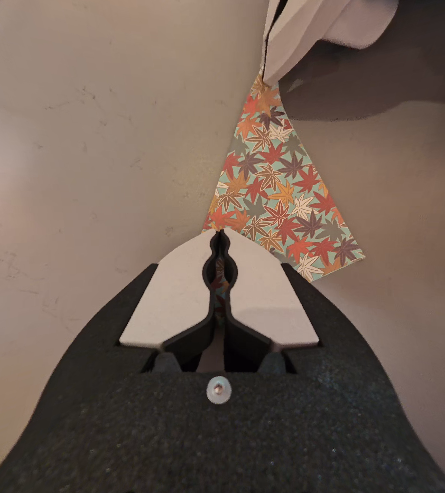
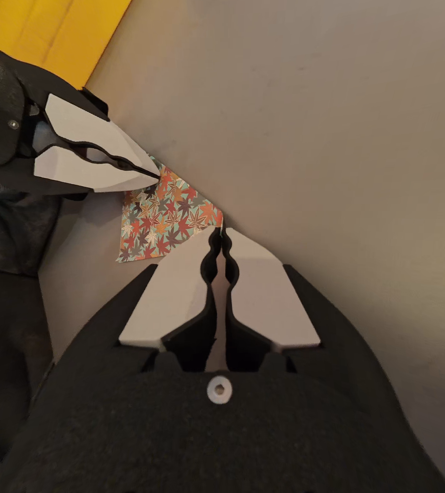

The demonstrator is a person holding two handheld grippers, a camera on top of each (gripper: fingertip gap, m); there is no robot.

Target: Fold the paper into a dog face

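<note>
The paper point(image 1: 277, 192) is a folded sheet printed with red, orange, brown and white leaves on teal. It hangs stretched above the beige table between both grippers. My left gripper point(image 1: 220, 231) is shut on one corner of the paper. My right gripper point(image 2: 221, 231) is shut on the opposite corner of the paper point(image 2: 162, 221). In the left wrist view the right gripper point(image 1: 265, 80) pinches the paper's far tip. In the right wrist view the left gripper point(image 2: 157, 177) pinches the far corner. A loose lower corner points down toward the table.
The beige table top point(image 1: 96, 160) has faint scuff marks. In the right wrist view a yellow surface point(image 2: 48, 34) lies beyond the table's far edge at the upper left, and a dark sleeve point(image 2: 10, 226) shows behind the left gripper. My right fingertips sit around 10 cm from my left ones.
</note>
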